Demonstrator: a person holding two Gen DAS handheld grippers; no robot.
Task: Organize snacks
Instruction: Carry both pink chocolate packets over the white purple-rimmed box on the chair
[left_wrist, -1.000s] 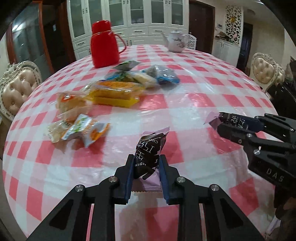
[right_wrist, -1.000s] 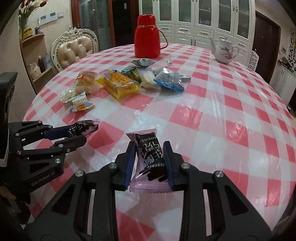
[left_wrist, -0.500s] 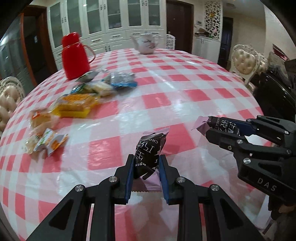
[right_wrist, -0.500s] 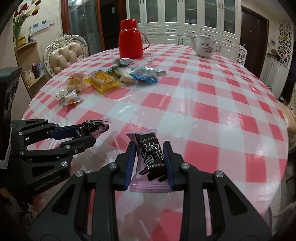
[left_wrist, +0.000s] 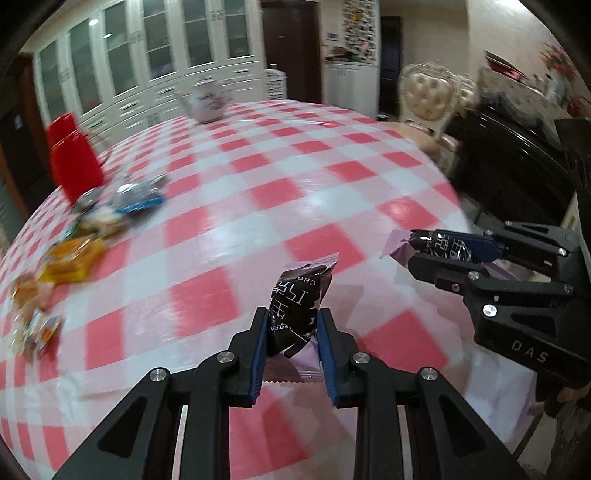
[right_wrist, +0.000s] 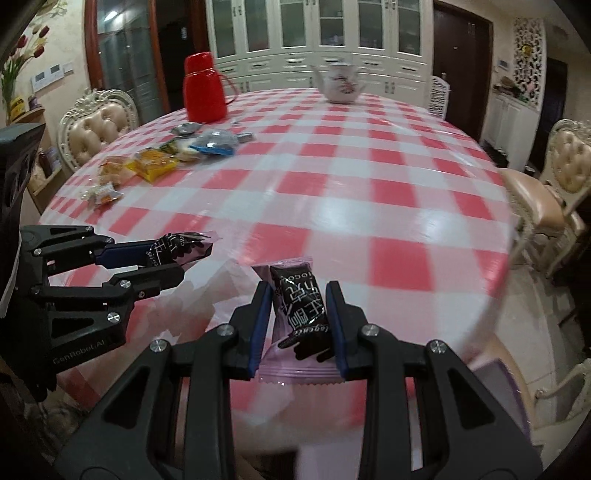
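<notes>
A dark chocolate packet (left_wrist: 295, 310) with a pink end is clamped between the blue pads of the left gripper (left_wrist: 291, 343), above the near edge of the red-checked table (left_wrist: 280, 184). A second chocolate packet (right_wrist: 301, 314) is gripped likewise by the right gripper (right_wrist: 298, 332), just beside the first. The remaining snacks (right_wrist: 166, 160) are seen in a loose row well beyond both packets, near the red thermos (right_wrist: 203, 88); a white teapot (right_wrist: 340, 83) is shown at the table's far side.

"DAS" is printed on the right gripper (left_wrist: 413, 254) body, "GenRobot.AI" on the left gripper (right_wrist: 173, 258) body, and partial "CHOCOL…" plus Chinese characters on the dark chocolate wrapper (left_wrist: 295, 306) held in the left jaws.
</notes>
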